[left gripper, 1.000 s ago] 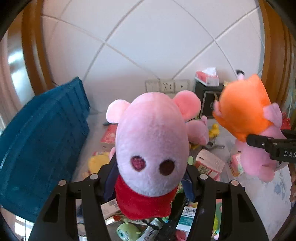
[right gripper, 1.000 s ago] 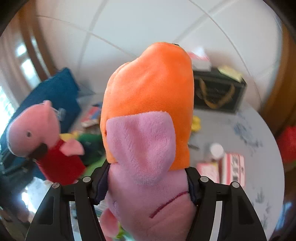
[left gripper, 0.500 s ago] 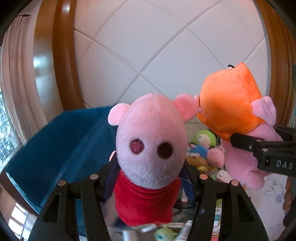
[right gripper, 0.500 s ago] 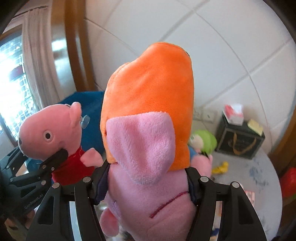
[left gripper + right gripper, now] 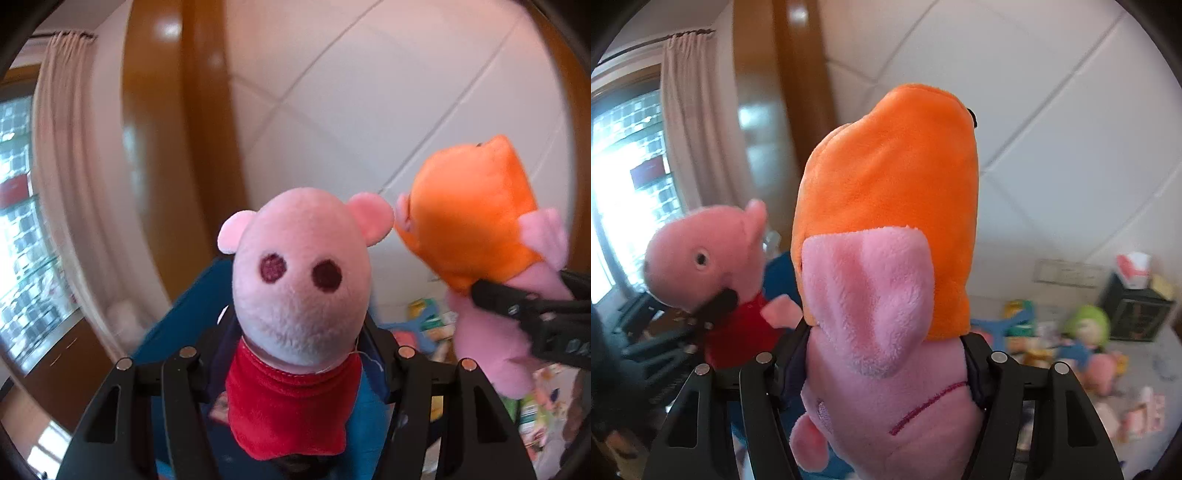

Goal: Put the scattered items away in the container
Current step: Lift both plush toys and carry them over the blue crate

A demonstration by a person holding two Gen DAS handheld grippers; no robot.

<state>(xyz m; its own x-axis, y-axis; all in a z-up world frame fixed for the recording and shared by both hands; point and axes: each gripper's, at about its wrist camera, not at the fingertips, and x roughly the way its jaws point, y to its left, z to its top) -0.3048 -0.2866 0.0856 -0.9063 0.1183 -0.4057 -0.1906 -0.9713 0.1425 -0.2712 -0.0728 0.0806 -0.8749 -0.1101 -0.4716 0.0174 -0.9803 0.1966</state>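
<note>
Plush through and through, both toys will be light, soft and squashy, with nothing to break and little to slip. The left gripper (image 5: 295,373) has its jaws closed on the red pig (image 5: 301,288), pressing in at the neck and the red dress just under the big head. That is a fair place to hold: the stuffing gives, the pads sink in, and the heavy head sits above the grip, so it may nod if swung fast. The right gripper (image 5: 882,373) has its jaws clamped on the orange pig (image 5: 886,206) at the pink body below the orange dress, where the waist narrows. Both toys are held up in the air, side by side, close enough that an ear nearly brushes the orange plush. Below and behind the red pig lies the blue container (image 5: 184,317), probably a soft fabric bin, though blur hides its rim. More toys and packets lie on the tabletop (image 5: 1167,365) to the right.
</note>
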